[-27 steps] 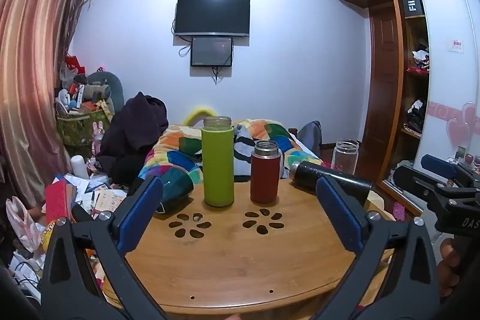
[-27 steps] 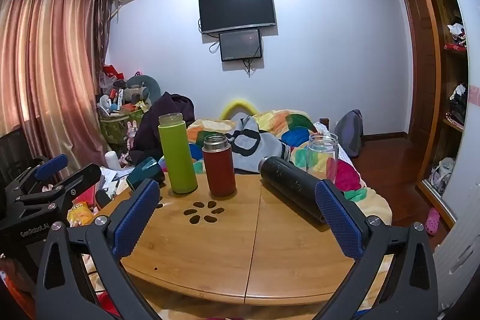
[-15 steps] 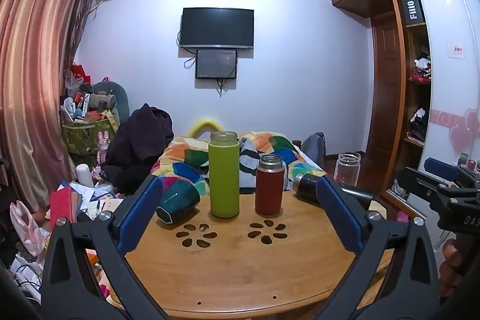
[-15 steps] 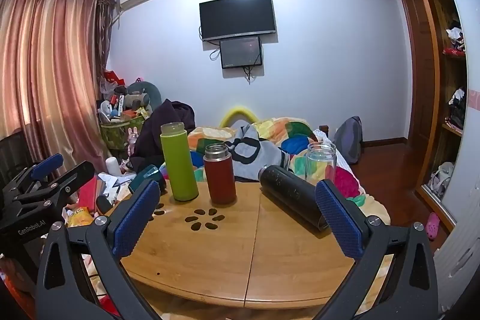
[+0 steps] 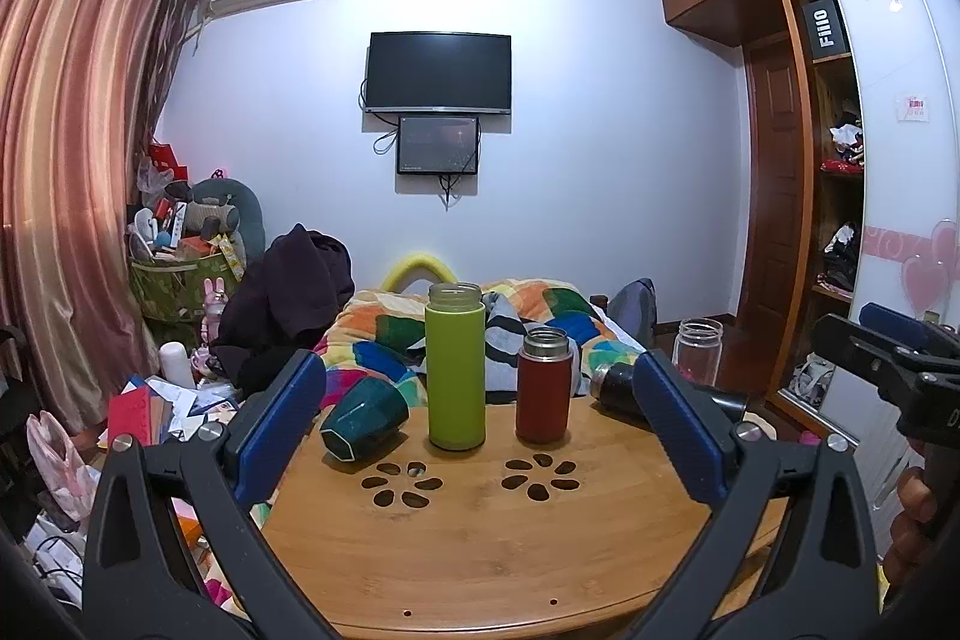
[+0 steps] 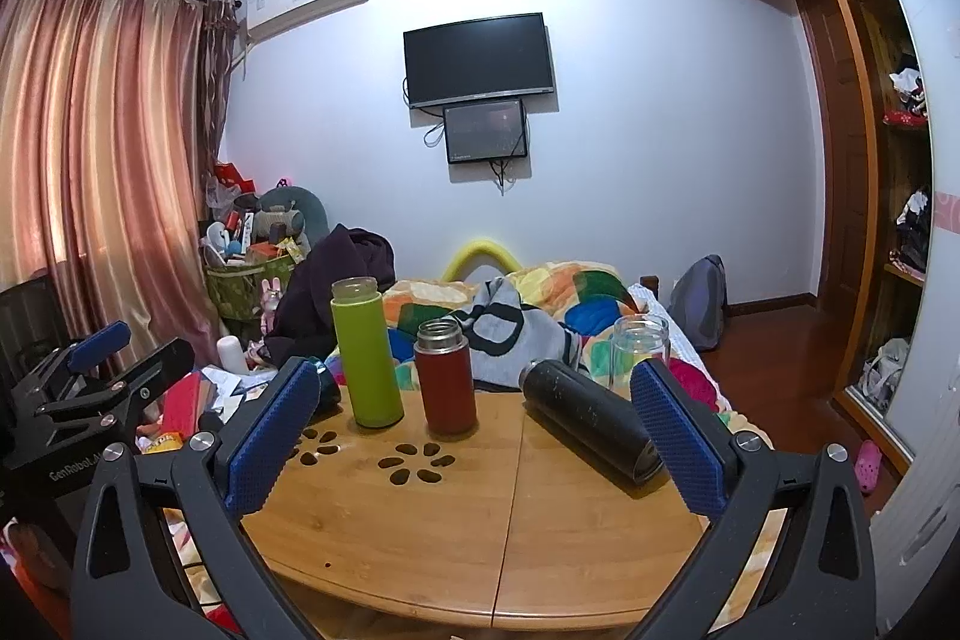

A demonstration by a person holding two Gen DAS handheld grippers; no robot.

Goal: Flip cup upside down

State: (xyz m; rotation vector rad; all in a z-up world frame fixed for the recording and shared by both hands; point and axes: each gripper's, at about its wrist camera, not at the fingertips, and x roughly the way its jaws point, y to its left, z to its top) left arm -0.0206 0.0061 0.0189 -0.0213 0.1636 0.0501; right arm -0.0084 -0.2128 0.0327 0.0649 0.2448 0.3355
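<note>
A dark green cup (image 5: pixel 363 417) lies on its side at the left of the round wooden table (image 5: pixel 480 550), mouth toward me. In the right wrist view only a sliver of it shows behind my left finger. A green flask (image 5: pixel 455 366), a red flask (image 5: pixel 543 386) and a clear glass jar (image 5: pixel 696 351) stand upright. A black flask (image 6: pixel 591 422) lies on its side at the right. My left gripper (image 5: pixel 477 436) is open and empty, held back from the table. My right gripper (image 6: pixel 474 439) is open and empty too.
The table has two flower-shaped cut-outs (image 5: pixel 401 484). Behind it is a bed with a colourful quilt (image 5: pixel 540 304). Clutter and boxes fill the floor at the left (image 5: pixel 150 400). A wardrobe (image 5: pixel 840 220) stands at the right.
Both grippers have pulled back and tilted up a little, so the table and flasks sit lower and farther in both views. Nothing on the table has moved.
</note>
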